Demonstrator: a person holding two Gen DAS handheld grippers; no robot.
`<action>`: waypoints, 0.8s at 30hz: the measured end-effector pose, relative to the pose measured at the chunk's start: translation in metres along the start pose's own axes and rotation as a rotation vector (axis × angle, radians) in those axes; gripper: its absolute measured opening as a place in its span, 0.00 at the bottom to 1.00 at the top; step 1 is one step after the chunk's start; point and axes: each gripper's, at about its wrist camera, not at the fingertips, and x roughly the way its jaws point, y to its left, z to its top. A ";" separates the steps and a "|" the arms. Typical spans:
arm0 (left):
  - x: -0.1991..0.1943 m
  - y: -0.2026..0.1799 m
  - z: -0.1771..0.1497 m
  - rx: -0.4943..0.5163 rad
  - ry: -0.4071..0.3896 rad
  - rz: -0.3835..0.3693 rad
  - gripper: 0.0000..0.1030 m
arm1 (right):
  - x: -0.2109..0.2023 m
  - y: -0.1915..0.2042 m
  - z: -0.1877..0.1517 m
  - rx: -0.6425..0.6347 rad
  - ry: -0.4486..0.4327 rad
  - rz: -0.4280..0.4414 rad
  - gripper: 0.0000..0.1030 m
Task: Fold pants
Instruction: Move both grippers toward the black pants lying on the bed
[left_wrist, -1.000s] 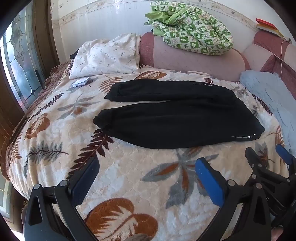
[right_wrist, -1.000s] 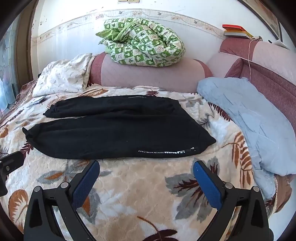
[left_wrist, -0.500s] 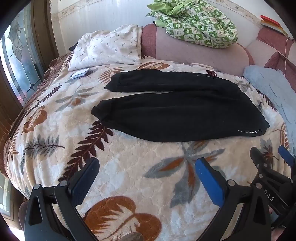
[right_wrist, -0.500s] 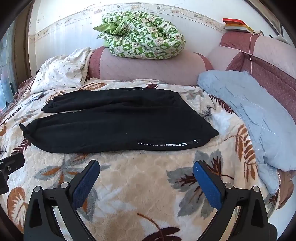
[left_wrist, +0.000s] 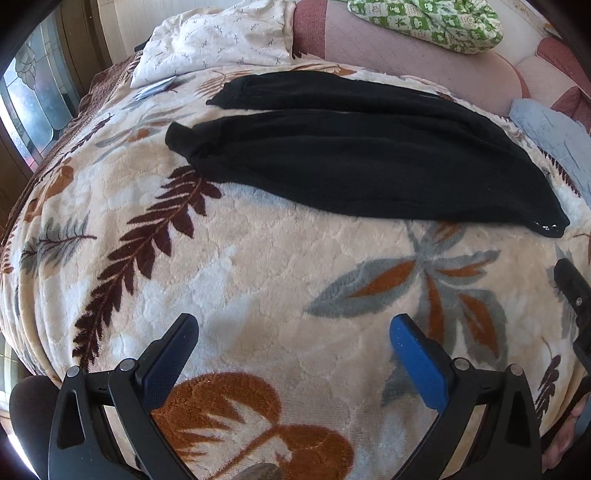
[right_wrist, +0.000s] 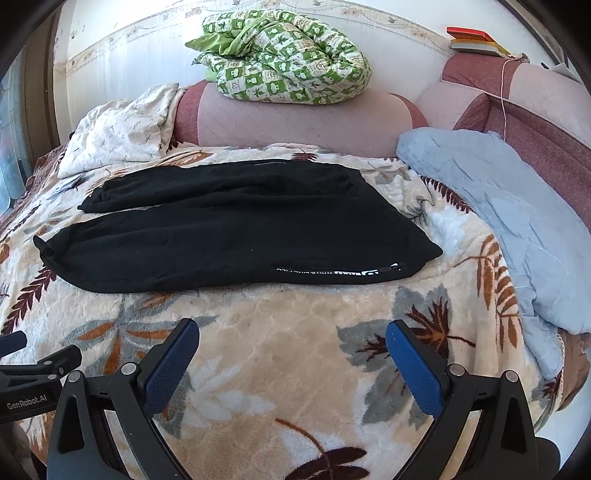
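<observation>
Hovering wide apart, empty: left gripper (left_wrist: 293, 345), right gripper (right_wrist: 291, 349).

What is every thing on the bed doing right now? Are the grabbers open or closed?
left gripper: jaws open, holding nothing
right gripper: jaws open, holding nothing
black pants: spread flat, not yet folded
green quilt: bundled up on the headboard
blue blanket: rumpled
pillow: leaning, crumpled

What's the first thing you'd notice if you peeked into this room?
The black pants jump out first, spread flat across the middle of the leaf-patterned blanket. Next comes the bright green quilt, bundled on top of the pink headboard behind them. Both hand-held grippers, left and right, are open at the near edge.
</observation>
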 end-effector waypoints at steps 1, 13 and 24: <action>0.003 0.000 -0.002 -0.001 0.007 0.003 1.00 | 0.001 0.001 0.000 -0.002 0.002 0.001 1.00; 0.005 0.004 -0.006 -0.026 -0.033 -0.025 1.00 | 0.009 0.002 -0.004 -0.002 0.026 0.007 1.00; 0.005 -0.001 -0.004 0.010 -0.010 -0.005 1.00 | 0.017 -0.001 -0.009 0.011 0.048 0.013 1.00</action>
